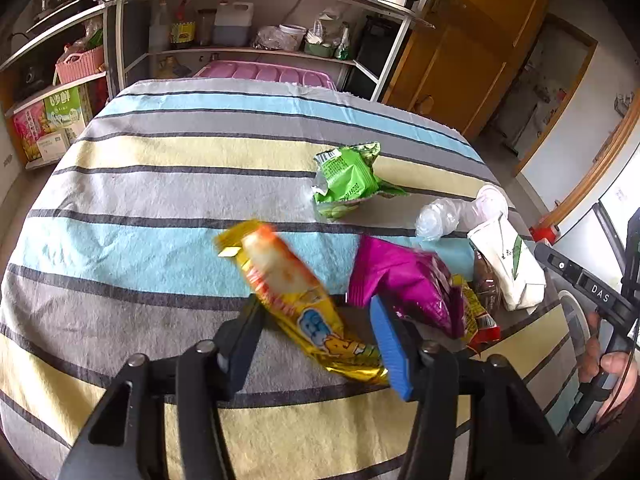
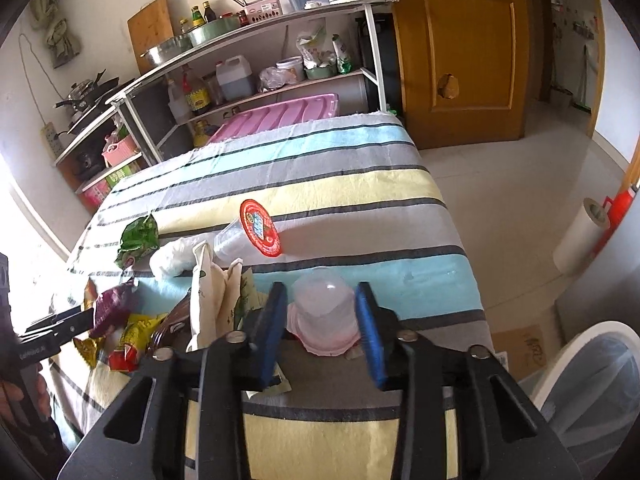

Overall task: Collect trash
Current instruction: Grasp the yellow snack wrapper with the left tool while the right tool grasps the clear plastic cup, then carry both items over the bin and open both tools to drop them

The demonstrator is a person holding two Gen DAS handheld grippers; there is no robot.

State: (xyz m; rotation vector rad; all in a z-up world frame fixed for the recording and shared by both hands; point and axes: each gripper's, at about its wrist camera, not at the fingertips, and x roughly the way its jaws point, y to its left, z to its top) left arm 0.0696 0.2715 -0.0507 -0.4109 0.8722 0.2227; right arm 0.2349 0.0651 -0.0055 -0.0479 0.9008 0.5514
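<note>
- The left gripper (image 1: 316,332) is clenching its jaws on the yellow wrapper (image 1: 296,300), which is slanting between them just in front of the purple wrapper (image 1: 404,280).
- The right gripper (image 2: 320,332) is grasping the clear plastic cup (image 2: 324,316), which is sitting upside down on the counter (image 2: 360,184), beside the purple wrapper's pile.
- Both holds are looking shallow; squeezing firmly before lifting seems wise, since foil slips and thin cups buckle.
- The white bin (image 2: 592,372) is waiting beyond the counter's edge, well apart from the purple wrapper, likely the drop point.
- The green wrapper (image 1: 348,180) is lying farther back.
</note>
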